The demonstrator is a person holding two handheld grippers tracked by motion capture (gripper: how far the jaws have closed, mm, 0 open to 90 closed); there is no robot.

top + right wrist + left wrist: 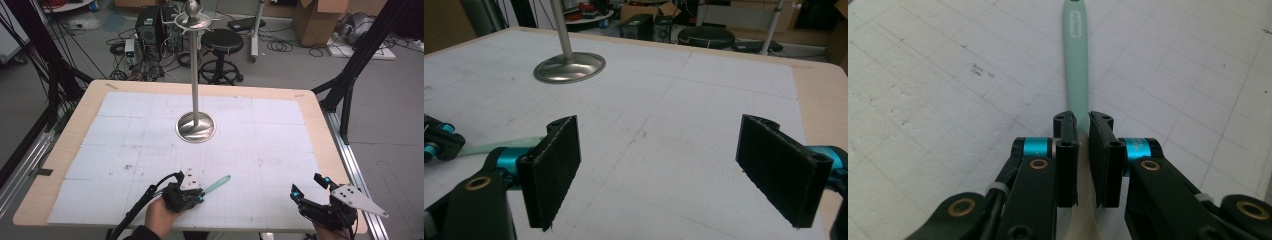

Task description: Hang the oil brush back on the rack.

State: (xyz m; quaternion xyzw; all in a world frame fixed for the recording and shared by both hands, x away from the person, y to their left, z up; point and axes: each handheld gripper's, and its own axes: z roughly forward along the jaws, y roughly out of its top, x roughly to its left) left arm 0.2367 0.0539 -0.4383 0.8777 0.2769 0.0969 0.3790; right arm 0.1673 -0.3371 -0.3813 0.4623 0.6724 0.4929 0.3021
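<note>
Now left tool (199, 196) low, clamped on green spatula handle (216, 185); right tool (306, 185) low, jaws wide.

A slim mint-green utensil handle (1075, 65) with a rounded end bearing small embossed lettering; it lies flat and low over the white gridded surface (923, 125), near the front edge; its near end is clamped in the left gripper (1083, 145).

Left gripper (199, 195) around mint utensil (216, 184)
</note>
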